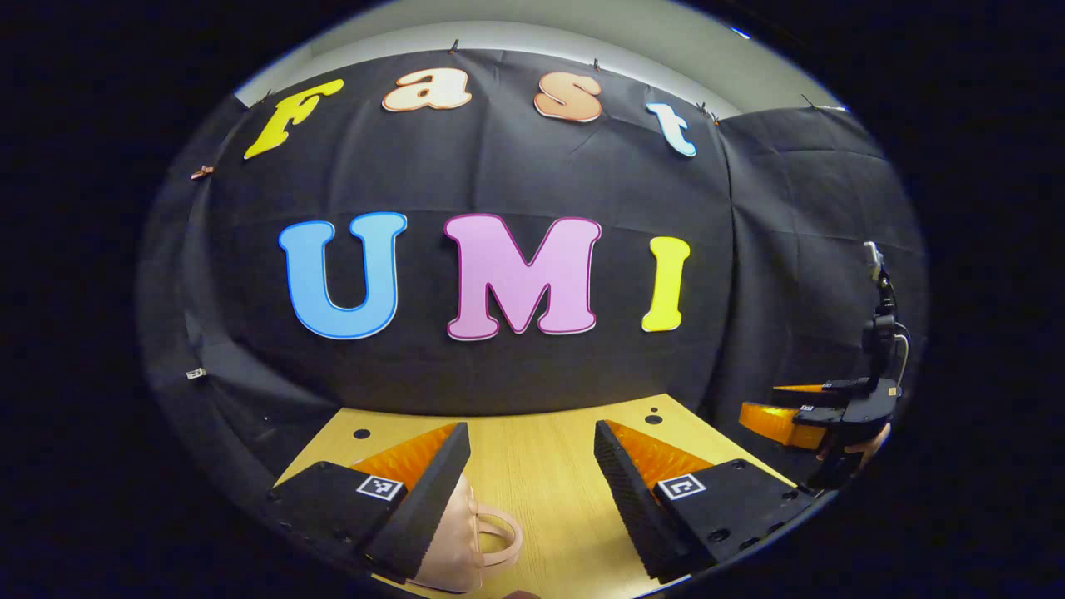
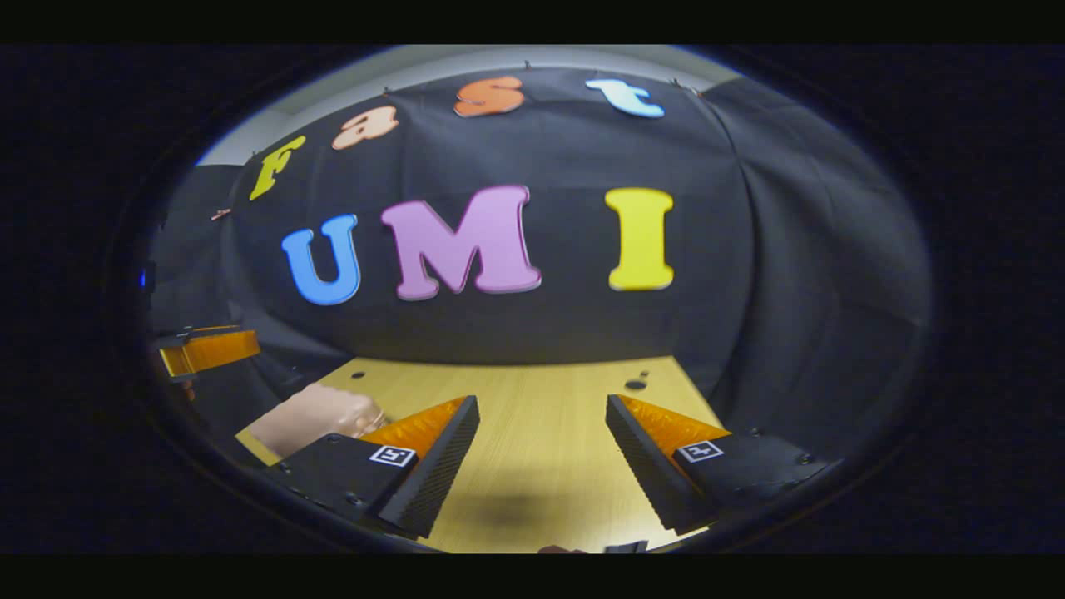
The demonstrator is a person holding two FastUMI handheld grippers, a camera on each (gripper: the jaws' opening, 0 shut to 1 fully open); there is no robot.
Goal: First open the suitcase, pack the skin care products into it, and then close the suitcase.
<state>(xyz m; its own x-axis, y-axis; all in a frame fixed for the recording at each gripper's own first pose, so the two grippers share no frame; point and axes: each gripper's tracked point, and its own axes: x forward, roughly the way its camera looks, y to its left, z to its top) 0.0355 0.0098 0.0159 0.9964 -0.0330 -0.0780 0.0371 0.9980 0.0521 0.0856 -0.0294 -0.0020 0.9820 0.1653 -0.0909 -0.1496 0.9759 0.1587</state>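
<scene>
Suitcase, small and pink with a loop handle, lay low on the wooden bench, partly behind one finger of the left gripper. Both the left and right gripper held their jaws wide apart, gripping nothing. Risk, in my judgement: a light case might skid when its lid was pried. No brand or label could be read on it.

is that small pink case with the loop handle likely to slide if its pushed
Probably: the small pink case sits on a smooth wooden table. It looks small, so likely light. Its loop handle seems thin and may flex.
</scene>
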